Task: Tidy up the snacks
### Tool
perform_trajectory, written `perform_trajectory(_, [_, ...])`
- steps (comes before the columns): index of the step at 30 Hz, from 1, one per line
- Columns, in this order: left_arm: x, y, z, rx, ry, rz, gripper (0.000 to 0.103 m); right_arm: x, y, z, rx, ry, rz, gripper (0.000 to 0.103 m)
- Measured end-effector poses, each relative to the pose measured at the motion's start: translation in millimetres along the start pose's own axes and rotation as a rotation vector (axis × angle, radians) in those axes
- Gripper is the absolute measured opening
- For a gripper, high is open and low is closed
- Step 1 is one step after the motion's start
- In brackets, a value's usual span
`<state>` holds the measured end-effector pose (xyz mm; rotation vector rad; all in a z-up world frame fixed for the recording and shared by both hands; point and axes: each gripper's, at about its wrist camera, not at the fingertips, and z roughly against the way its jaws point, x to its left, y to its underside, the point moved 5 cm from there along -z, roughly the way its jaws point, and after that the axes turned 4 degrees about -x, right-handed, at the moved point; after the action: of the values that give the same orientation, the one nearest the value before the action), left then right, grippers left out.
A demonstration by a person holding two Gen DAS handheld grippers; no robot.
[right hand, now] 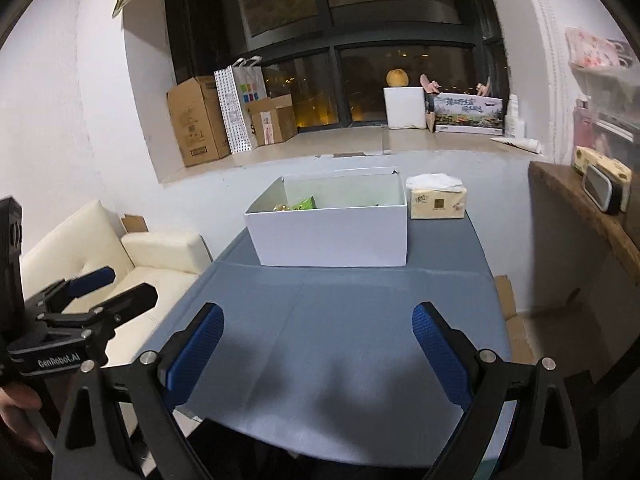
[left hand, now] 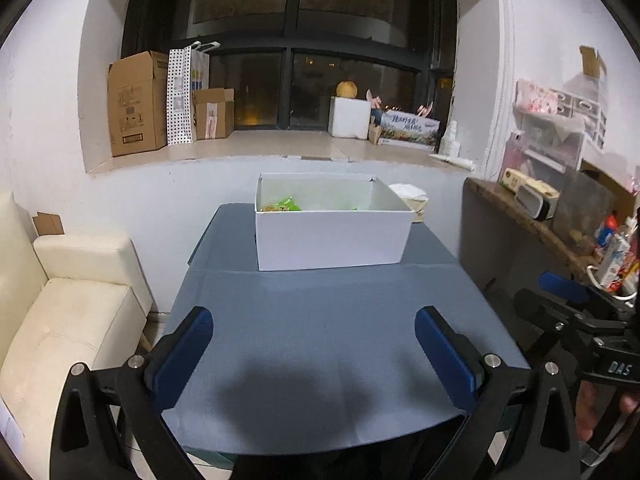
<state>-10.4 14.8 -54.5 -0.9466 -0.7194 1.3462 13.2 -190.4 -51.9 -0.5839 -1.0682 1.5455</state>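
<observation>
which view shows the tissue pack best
The right wrist view: the tissue pack shows whole, beside the box on the table. In the left wrist view the box hides most of it; only its top corner peeks out.

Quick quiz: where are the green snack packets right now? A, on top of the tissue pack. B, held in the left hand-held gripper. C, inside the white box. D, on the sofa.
C: the green snack packets show over the rim inside the white box, at its left end; both hand-held grippers are open and empty.
</observation>
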Motion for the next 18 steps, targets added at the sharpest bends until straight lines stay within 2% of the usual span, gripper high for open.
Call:
perform_trajectory(8, [1.7,-2.5,8.6,-0.002,-0.002,0.002,0.103,2.9,-6.2,12.2,-0.013,0.04,0.019,0.098])
perform_trajectory(13, [-0.8,-3.5,9.7,-0.005,0.0,-0.007,0.103,12.3,-5.2,17.3,-0.018,0.037,0.07,0.098])
perform_trajectory(18, [-6.8,-2.2,10.7,0.002,0.004,-0.019,0.103,13.8,-3.2,17.7,-0.011,0.01,0.06,0.098])
